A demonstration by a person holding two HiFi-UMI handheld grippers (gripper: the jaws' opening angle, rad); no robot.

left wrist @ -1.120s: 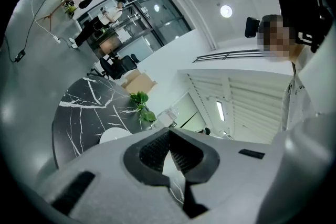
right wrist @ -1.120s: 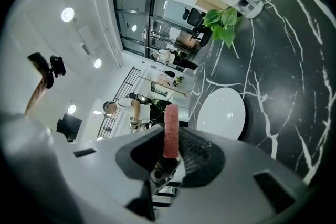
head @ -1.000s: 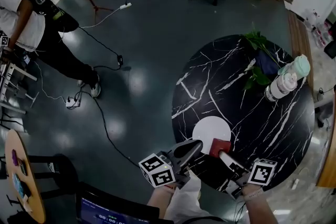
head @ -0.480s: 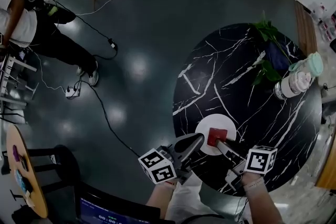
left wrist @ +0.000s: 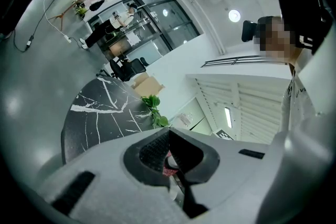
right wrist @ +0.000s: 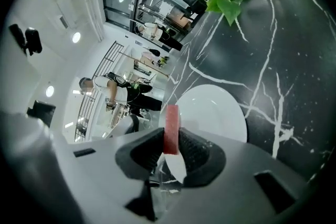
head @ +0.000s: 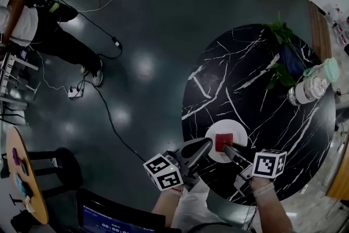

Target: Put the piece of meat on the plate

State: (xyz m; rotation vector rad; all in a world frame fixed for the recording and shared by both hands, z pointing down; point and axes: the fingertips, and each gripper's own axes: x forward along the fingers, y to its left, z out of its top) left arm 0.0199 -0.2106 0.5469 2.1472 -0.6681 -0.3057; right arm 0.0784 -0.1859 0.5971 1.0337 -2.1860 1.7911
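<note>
A flat red piece of meat (head: 222, 142) is clamped on edge between the pads of my right gripper (head: 225, 146), which is shut on it. It hangs low over the middle of the white plate (head: 235, 131) on the black marble table (head: 262, 112). In the right gripper view the meat (right wrist: 171, 126) stands upright between the jaws, with the plate (right wrist: 220, 113) just beyond it. My left gripper (head: 205, 143) is shut with nothing in it, at the table's near edge just left of the plate. In the left gripper view its jaw tips (left wrist: 168, 131) meet.
A leafy green plant (head: 279, 72) and a pale-lidded bottle (head: 312, 84) stand at the table's far right. On the floor to the left are cables (head: 103, 112), a standing person (head: 32, 24) and a small wooden side table (head: 22, 183). A laptop screen (head: 109, 221) is at the bottom.
My right gripper carried the meat from the plate's near right edge to over its middle and sank lower. The left gripper stayed shut and hardly moved.
</note>
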